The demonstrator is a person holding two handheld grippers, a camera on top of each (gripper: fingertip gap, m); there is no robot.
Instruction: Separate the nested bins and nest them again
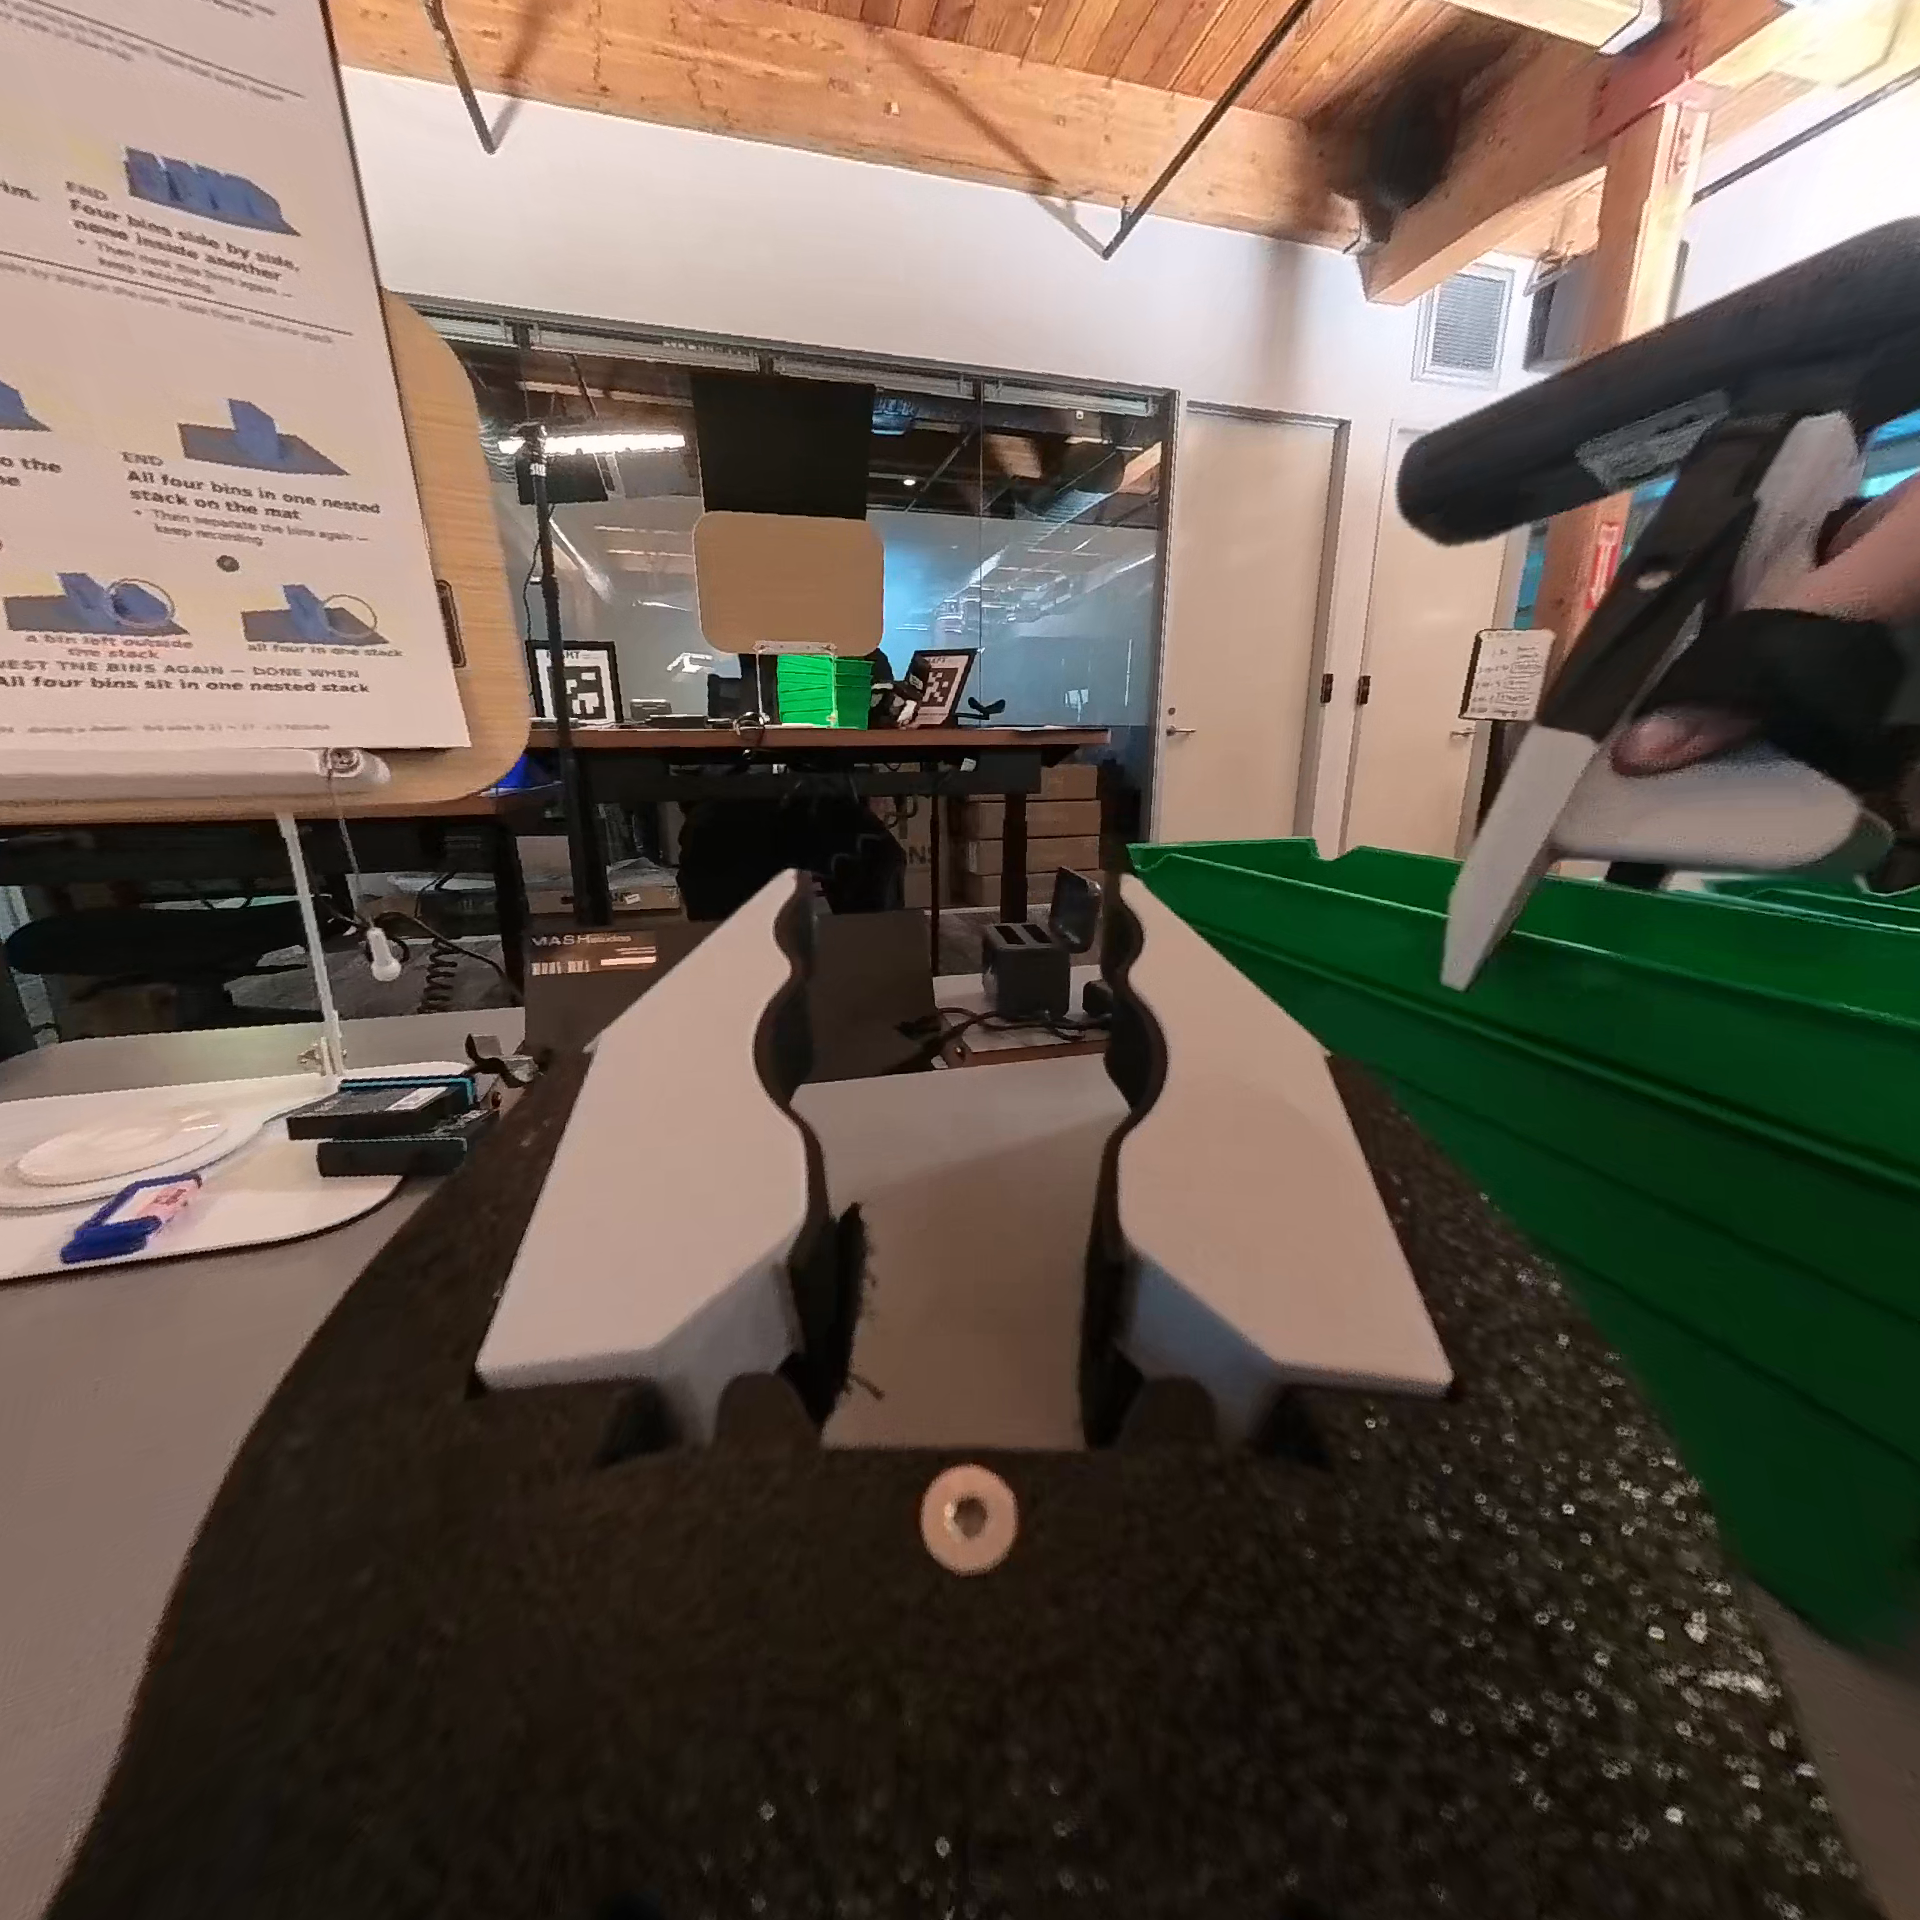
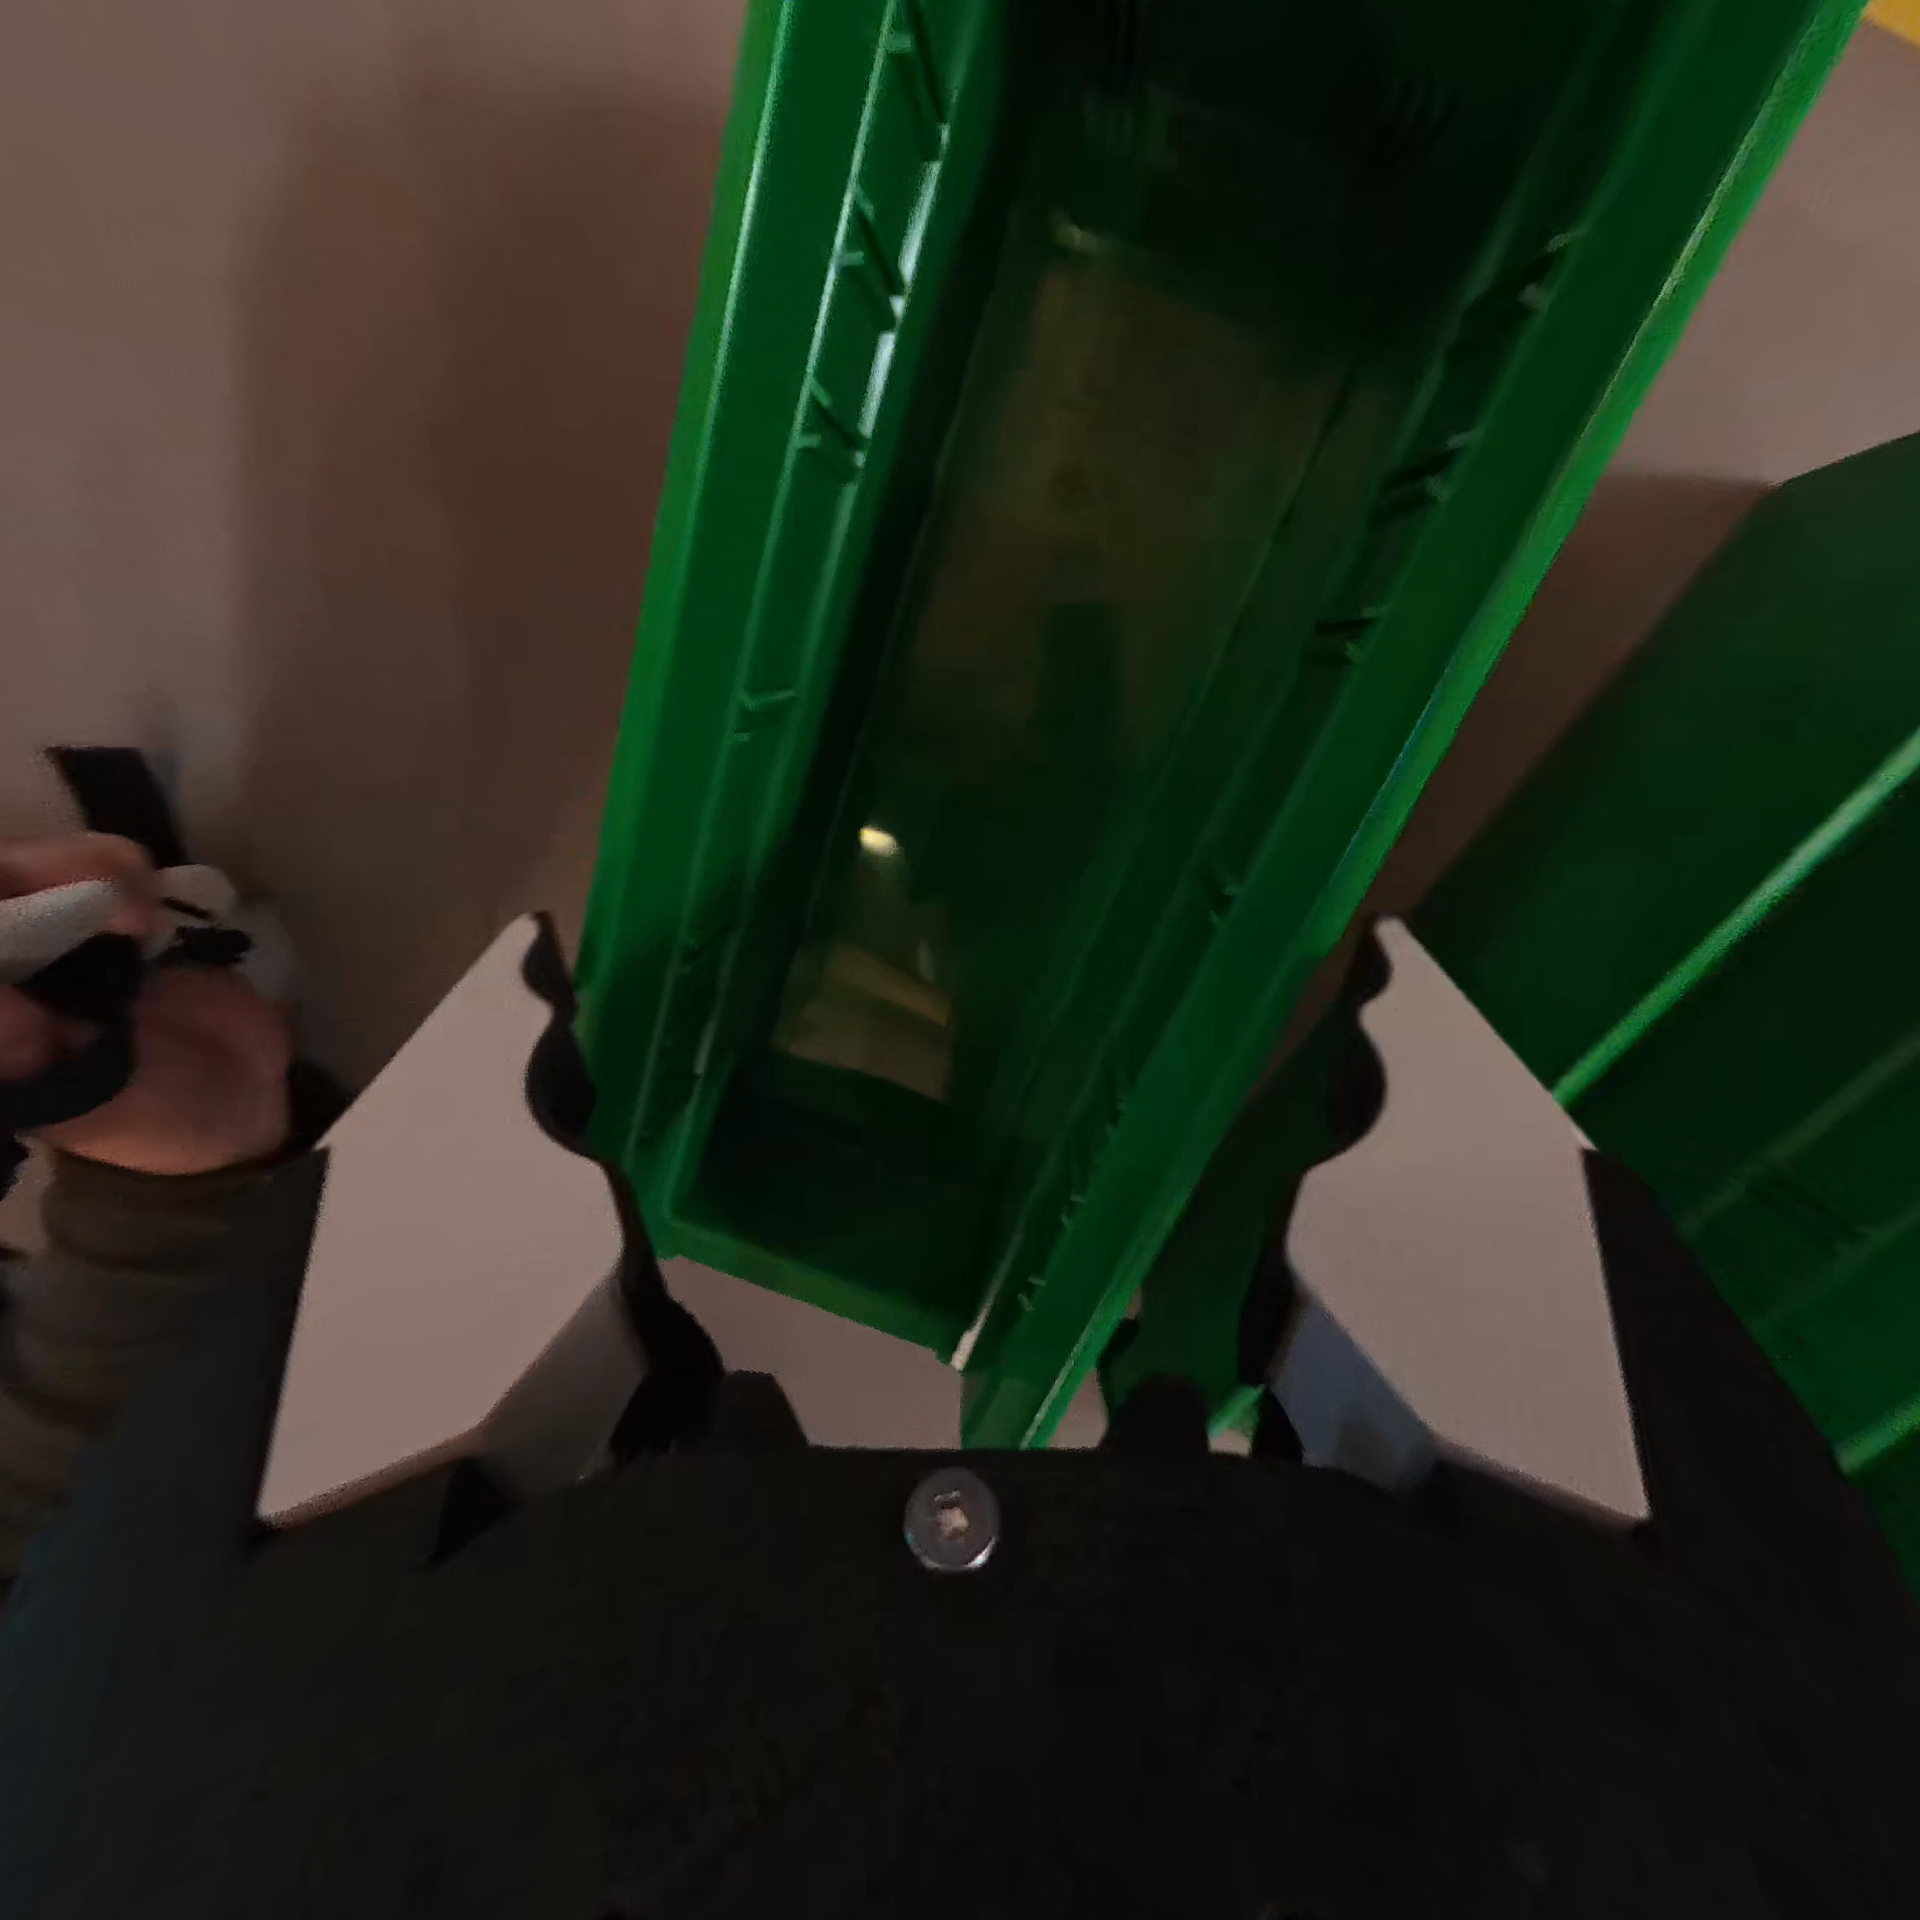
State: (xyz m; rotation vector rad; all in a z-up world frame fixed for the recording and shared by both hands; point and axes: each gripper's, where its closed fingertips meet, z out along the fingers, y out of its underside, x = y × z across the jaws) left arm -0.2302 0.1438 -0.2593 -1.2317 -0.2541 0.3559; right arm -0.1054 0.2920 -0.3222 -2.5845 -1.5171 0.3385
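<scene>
On the far left of the left wrist view an instruction sheet stands on a white stand, with a white pad, two black battery packs and a blue tag on the grey worktop below it. The left hand-held gripper hovers over bare worktop, its fingers spread apart and holding nothing, with open room ahead to the worktop's far edge.

To its right stands a stack of nested green bins, glossy plastic with stepped, ribbed rims, the long axis running away from the far left corner toward the near right. The right hand-held gripper reaches down at the rim from above.

In the right wrist view, a person's hand shows at the left edge. The right hand-held gripper straddles the top bin, fingers wide, one outside the left wall; whether they press the bin I cannot tell. The bin's long axis points straight away and slightly right. Another green bin lies just beside it on the right.
</scene>
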